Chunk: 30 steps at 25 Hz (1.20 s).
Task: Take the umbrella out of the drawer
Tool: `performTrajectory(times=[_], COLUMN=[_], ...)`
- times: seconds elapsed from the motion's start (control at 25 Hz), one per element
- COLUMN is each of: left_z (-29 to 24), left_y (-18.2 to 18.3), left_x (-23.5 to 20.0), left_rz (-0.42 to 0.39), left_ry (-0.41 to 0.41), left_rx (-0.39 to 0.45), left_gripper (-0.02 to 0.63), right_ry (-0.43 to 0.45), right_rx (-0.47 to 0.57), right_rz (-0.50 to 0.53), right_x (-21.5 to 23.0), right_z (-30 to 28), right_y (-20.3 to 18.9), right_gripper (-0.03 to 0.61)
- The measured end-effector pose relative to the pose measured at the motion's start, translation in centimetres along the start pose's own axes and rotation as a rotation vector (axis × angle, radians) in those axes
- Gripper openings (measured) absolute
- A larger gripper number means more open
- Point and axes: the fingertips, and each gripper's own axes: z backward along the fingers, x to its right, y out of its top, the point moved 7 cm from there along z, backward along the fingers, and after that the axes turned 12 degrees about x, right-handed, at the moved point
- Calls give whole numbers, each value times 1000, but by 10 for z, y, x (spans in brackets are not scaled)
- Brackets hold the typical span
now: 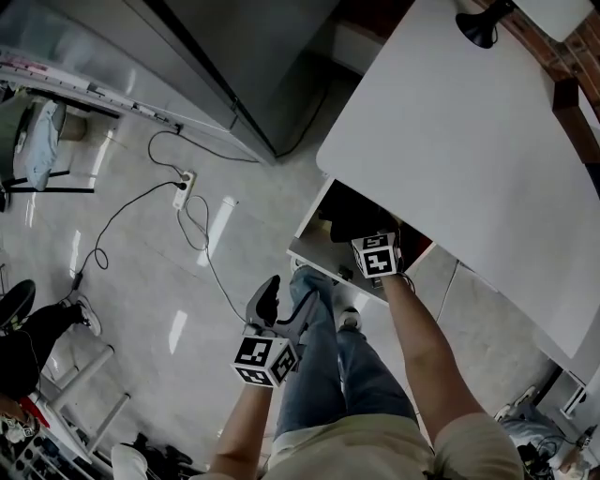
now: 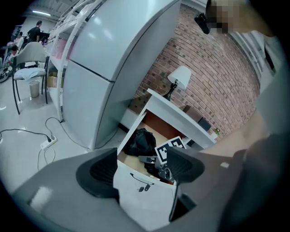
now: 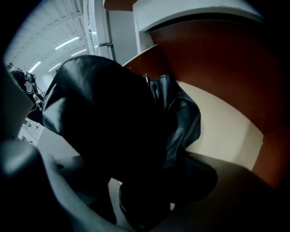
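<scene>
The black folded umbrella (image 3: 122,122) lies in the open white drawer (image 1: 314,251) under the white table; from the left gripper view the umbrella (image 2: 139,140) shows as a dark bundle. My right gripper (image 1: 377,253) reaches down into the drawer, its marker cube on top. In the right gripper view, my right gripper (image 3: 136,199) has its jaws apart on either side of the umbrella's fabric, which fills the space between them. My left gripper (image 1: 286,300) hangs open and empty above the floor, in front of the drawer, and in its own view my left gripper (image 2: 142,170) faces the drawer front.
The white table (image 1: 469,131) carries a black lamp (image 1: 480,26) at its far edge. A grey fridge (image 2: 108,68) stands left of the drawer. A power strip (image 1: 183,190) and cables lie on the tiled floor. The person's legs (image 1: 337,366) stand just before the drawer.
</scene>
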Motion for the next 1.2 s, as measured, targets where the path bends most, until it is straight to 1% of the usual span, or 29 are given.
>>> performTrajectory(times=[0.08,0.12,0.16,0.24,0.44,0.68,1.0,1.12,1.2], left_z=[-1,-1,-1,-1,5,20,51,59,66], left_y=[-3,-4,-4,-4,-3,4,14,19,22], left_x=[-2,-2,-2,-1,4,21,54,67,75], left_rz=[4,5,5,3,8,2,-14,-30,-43], left_ry=[4,5,5,6,17,17,6,4,2], left_rx=[-8,-10,-11,-10,0,31,86,106,118], left_gripper=[342,342,342,342,342,342,342,342,342], right_ry=[-15,-13,-9,-7,10,37,69,91,101], right_rx=[21,24,25,23,-32,-17,56,86,106], right_rz=[9,15,22,39,83,97,105,97,110], right_x=[-1,-1,-1,0,-5,-12,-30,-32,-35], right_z=[0,0,0,0,14,44,100,121,138], right_y=[-1,0,0,4,10,16,36,45,52], right_gripper=[397,379,321,305,245,233,229,229,229])
